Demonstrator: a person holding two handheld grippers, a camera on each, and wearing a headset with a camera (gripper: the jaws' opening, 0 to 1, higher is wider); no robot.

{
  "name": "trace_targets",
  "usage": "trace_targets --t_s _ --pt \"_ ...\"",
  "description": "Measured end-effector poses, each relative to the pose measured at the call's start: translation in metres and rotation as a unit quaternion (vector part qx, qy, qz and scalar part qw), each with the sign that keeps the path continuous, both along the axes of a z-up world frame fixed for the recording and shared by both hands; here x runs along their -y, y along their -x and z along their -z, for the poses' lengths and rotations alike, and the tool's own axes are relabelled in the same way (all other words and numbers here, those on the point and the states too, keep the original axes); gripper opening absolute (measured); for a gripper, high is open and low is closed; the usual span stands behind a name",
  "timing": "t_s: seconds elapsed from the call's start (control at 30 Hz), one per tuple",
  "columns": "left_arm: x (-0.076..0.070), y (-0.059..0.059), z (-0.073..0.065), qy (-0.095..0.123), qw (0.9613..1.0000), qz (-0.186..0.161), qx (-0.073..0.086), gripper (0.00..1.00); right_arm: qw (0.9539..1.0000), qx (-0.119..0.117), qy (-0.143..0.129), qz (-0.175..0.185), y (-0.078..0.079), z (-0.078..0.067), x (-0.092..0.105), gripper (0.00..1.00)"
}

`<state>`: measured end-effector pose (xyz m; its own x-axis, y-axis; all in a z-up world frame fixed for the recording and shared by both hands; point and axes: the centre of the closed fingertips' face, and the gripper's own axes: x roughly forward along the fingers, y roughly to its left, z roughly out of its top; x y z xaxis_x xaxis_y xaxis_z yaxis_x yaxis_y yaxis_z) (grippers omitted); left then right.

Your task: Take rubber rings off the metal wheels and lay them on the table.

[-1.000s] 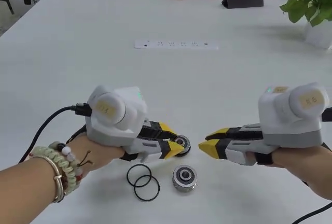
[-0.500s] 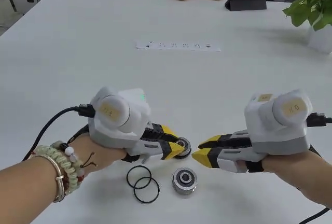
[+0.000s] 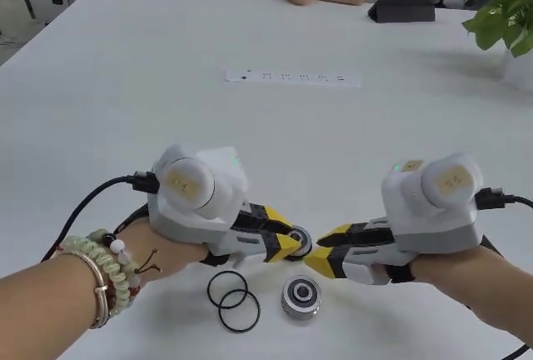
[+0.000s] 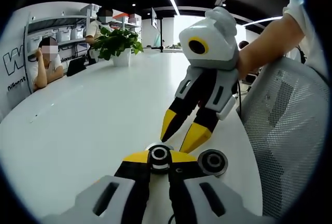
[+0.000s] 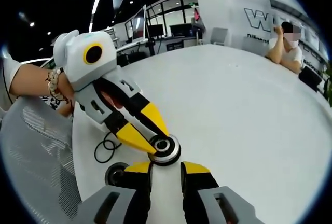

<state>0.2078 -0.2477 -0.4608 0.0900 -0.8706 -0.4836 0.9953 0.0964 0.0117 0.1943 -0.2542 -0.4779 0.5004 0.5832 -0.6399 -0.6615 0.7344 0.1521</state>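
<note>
Wheel sits clamped in the left hand-held gripper, near centre of the surface. Right hand-held gripper is empty, jaws narrowly parted, tips just beside the wheel rim. 2 rubber rings lie near-left, with the 2nd wheel just right of them. Step looks like pinching the ring on the held wheel: catch only the dark outer band, keep the left clamp firm, and peel sideways or the wheel likely slips.
</note>
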Motion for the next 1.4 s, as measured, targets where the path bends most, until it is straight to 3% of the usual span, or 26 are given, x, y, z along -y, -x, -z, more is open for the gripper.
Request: trace_targets --t_s 0.3,0.47,0.6,0.93,1.07,1.23,1.3,1.4 --pt "0.000 0.001 0.000 0.000 1.0000 0.000 -0.003 0.07 0.9999 0.013 0.001 -0.009 -0.002 0.002 -0.005 0.20" --pt "-0.001 0.002 0.000 0.000 1.0000 0.001 -0.003 0.07 0.9992 0.022 0.017 -0.029 0.001 0.002 -0.005 0.15" --pt "-0.001 0.002 0.000 0.001 1.0000 0.000 -0.003 0.07 0.9989 0.025 0.025 -0.032 0.002 0.004 0.000 0.04" --pt "-0.002 0.003 0.000 0.000 1.0000 -0.001 -0.005 0.07 0.9966 0.041 0.059 -0.039 -0.001 0.004 0.001 0.00" --pt "-0.002 0.003 0.000 0.000 1.0000 -0.001 -0.006 0.07 0.9982 0.025 0.052 -0.020 -0.001 0.004 0.003 0.00" --pt "-0.002 0.004 0.000 -0.001 1.0000 0.000 -0.004 0.07 0.9995 -0.007 0.007 0.029 -0.003 0.001 0.007 0.00" --pt "-0.002 0.004 0.000 -0.002 1.0000 0.001 -0.004 0.07 0.9980 -0.027 -0.020 0.053 -0.004 -0.001 0.007 0.00" --pt "-0.003 0.004 0.000 -0.002 1.0000 0.000 -0.003 0.07 0.9964 -0.035 -0.038 0.067 -0.006 -0.003 0.009 0.00"
